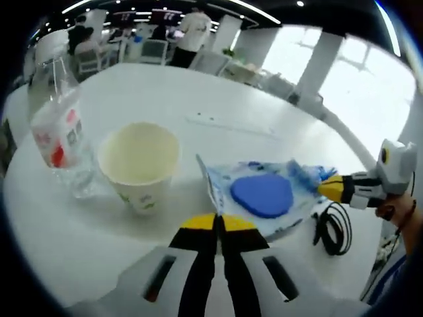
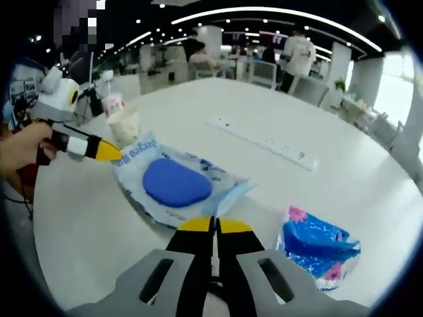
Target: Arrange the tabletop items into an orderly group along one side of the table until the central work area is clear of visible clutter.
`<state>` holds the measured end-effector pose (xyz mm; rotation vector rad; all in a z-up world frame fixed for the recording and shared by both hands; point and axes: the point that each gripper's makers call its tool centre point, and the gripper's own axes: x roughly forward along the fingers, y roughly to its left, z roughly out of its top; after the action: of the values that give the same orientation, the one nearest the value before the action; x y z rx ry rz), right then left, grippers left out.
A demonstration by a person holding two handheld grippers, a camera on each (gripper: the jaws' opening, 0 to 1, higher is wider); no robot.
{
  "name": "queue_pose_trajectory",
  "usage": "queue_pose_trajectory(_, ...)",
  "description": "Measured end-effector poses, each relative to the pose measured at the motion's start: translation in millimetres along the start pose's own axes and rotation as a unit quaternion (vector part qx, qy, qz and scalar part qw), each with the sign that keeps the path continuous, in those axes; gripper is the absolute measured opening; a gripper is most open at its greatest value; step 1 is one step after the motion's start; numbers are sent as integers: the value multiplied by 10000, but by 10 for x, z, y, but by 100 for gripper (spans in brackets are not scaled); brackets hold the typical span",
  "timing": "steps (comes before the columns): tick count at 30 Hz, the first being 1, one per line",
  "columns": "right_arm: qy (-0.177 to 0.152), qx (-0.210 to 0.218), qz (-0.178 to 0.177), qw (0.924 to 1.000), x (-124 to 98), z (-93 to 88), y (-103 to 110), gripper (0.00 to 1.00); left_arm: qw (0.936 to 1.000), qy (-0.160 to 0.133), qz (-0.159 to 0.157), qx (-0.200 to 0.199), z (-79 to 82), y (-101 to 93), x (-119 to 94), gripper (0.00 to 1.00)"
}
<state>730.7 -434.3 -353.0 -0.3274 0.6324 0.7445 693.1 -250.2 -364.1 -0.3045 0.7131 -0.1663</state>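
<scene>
While office desks and people fill the top of both views, I see a white table (image 1: 218, 99) carrying a paper cup (image 1: 140, 165) and bottle (image 1: 58, 125) at left and a blue wipes pack (image 1: 264, 195) at centre. My left gripper (image 1: 218, 224) and right gripper (image 2: 213, 228) rise bottom-centre, jaws pressed together, empty. A tissue packet (image 2: 319, 246) lies lower right; a black cable (image 1: 334, 230) is partly cut off.
</scene>
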Motion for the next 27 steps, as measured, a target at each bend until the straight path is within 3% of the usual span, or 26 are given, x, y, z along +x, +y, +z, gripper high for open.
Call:
queue_pose_trajectory(4,-99,142,-34,9998,15,14,-18,1,9996,-108,118,244,76,15,24,0)
queue_pose_trajectory(11,-54,156,-116,9998,63,-24,-39,1,9984,-120,352,427,49,51,99,0)
queue_pose_trajectory(13,8,98,-173,9998,80,-48,-50,1,9992,-133,340,172,15,58,106,0)
queue_pose_trajectory(19,202,-192,-359,9990,116,-130,-29,2,9985,-154,402,342,-67,93,163,0)
queue_pose_trajectory(27,342,-485,-501,9970,135,-158,-56,3,9967,-206,528,588,-40,109,199,0)
